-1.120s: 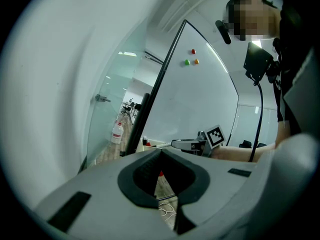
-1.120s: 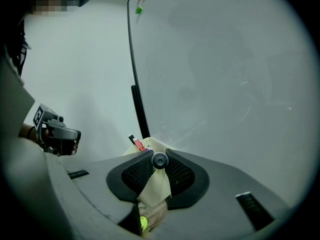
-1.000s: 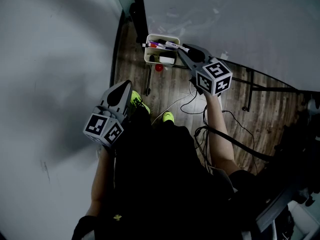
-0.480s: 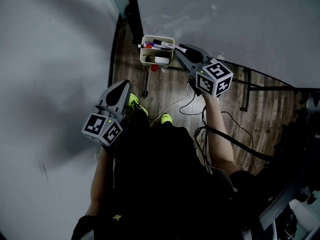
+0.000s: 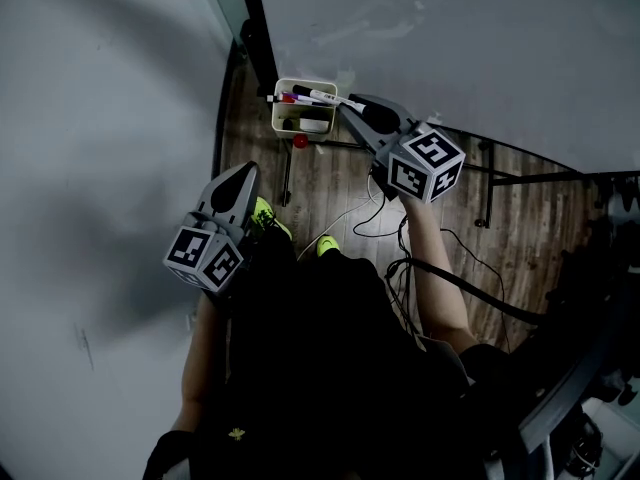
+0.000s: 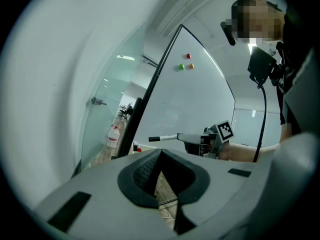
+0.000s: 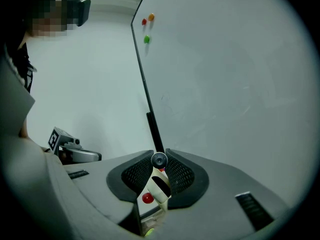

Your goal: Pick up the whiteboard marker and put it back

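Return of the whiteboard marker, carrying stage. The right hand-held gripper (image 5: 350, 108) has its jaws closed partway on the whiteboard marker (image 5: 322, 95), which sticks out level beyond the tips with its dark cap leading; the right gripper view shows it end-on, clamped between the ribbed pads (image 7: 131, 176). In the head view the marker lies over the white basket (image 5: 280, 120), which sits by the edge of the whiteboard (image 5: 450, 38) and already holds other markers (image 5: 288, 98) and a dark block. The left hand-held gripper (image 5: 243, 171) hangs well apart with its jaws together and nothing in them. The step in hand is judged to be the put-back: the marker should be brought down over a free part of the basket, kept clear of the pens already there, and the jaws eased apart only once it is inside the rim — let go high or tilted, it may roll off onto the wooden floor (image 5: 330, 183).
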